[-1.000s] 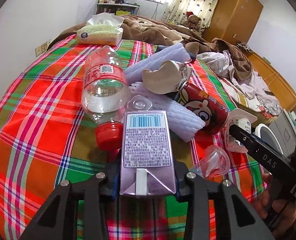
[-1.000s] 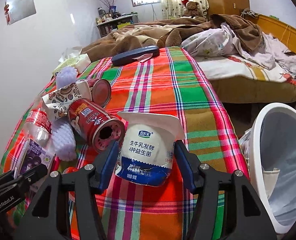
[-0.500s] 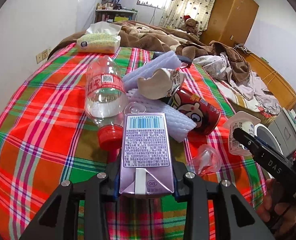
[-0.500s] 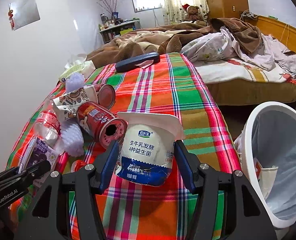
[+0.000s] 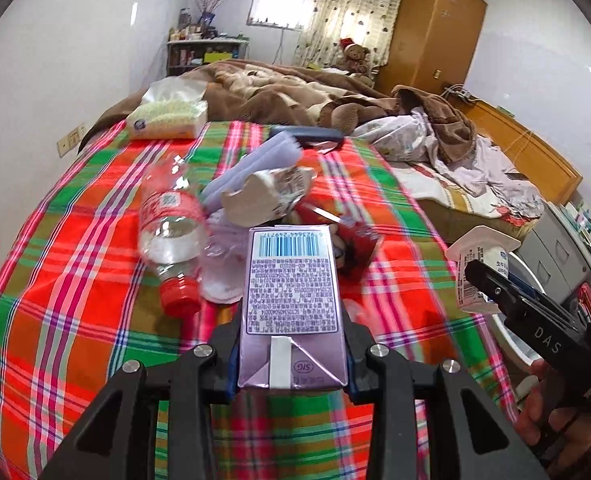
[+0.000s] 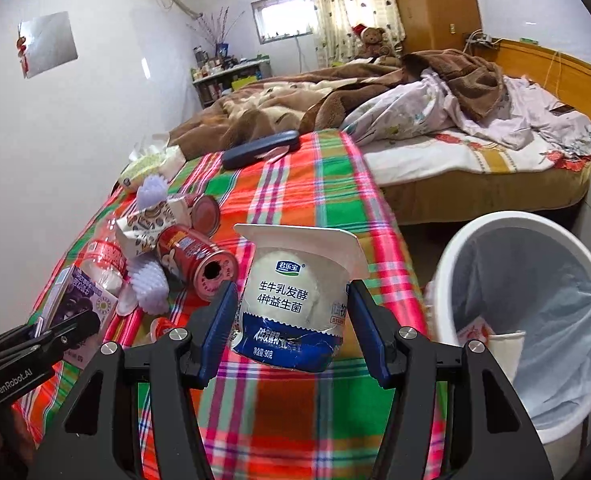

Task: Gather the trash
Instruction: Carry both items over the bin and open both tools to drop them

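Note:
My left gripper (image 5: pixel 291 344) is shut on a purple drink carton (image 5: pixel 291 300) and holds it above the plaid cloth. My right gripper (image 6: pixel 293 320) is shut on a white yogurt cup (image 6: pixel 295 296), lifted above the table's right edge. The cup also shows in the left wrist view (image 5: pixel 479 264). The carton also shows in the right wrist view (image 6: pixel 79 300). A white trash bin (image 6: pixel 535 320) with a liner stands on the floor to the right of the cup. Left on the cloth lie a clear bottle with a red cap (image 5: pixel 171 232), a red can (image 6: pixel 195 256) and a torn paper box (image 5: pixel 263 196).
The table has a red and green plaid cloth (image 6: pixel 315 184). A purple foam sleeve (image 5: pixel 251 168), a tissue pack (image 5: pixel 167 120) and a dark case (image 6: pixel 259 148) lie further back. A bed with blankets (image 6: pixel 455 120) stands behind, a wooden wardrobe (image 5: pixel 435 28) beyond.
Both grippers have risen and pulled back from the trash pile with their items held. The bin has come closer in the right wrist view.

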A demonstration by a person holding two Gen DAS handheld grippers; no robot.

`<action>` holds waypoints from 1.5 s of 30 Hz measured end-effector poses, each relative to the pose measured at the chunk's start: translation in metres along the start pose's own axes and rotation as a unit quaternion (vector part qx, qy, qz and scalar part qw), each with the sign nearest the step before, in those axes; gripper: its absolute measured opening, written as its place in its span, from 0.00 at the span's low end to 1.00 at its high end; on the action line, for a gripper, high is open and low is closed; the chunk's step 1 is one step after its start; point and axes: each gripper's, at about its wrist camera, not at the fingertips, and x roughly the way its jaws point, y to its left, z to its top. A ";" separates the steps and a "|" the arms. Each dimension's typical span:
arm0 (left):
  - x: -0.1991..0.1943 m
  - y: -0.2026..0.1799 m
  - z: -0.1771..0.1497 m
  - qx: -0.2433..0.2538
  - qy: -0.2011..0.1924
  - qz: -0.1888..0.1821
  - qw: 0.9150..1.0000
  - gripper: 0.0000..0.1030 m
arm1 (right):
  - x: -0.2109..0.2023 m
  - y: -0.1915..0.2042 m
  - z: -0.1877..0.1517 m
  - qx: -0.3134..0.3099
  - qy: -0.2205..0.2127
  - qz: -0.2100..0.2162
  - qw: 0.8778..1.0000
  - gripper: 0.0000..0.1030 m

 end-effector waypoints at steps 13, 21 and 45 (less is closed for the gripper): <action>-0.007 -0.075 0.004 0.066 -0.012 -0.045 0.997 0.37 | -0.044 -0.046 -0.001 0.022 -0.038 -0.045 0.998 0.56; -0.004 -0.132 0.004 0.112 -0.010 -0.083 0.990 0.37 | -0.064 -0.079 -0.003 0.049 -0.052 -0.074 0.995 0.57; 0.083 -0.267 -0.010 0.199 0.079 -0.170 0.962 0.37 | -0.053 -0.170 -0.018 0.097 0.004 -0.131 0.987 0.57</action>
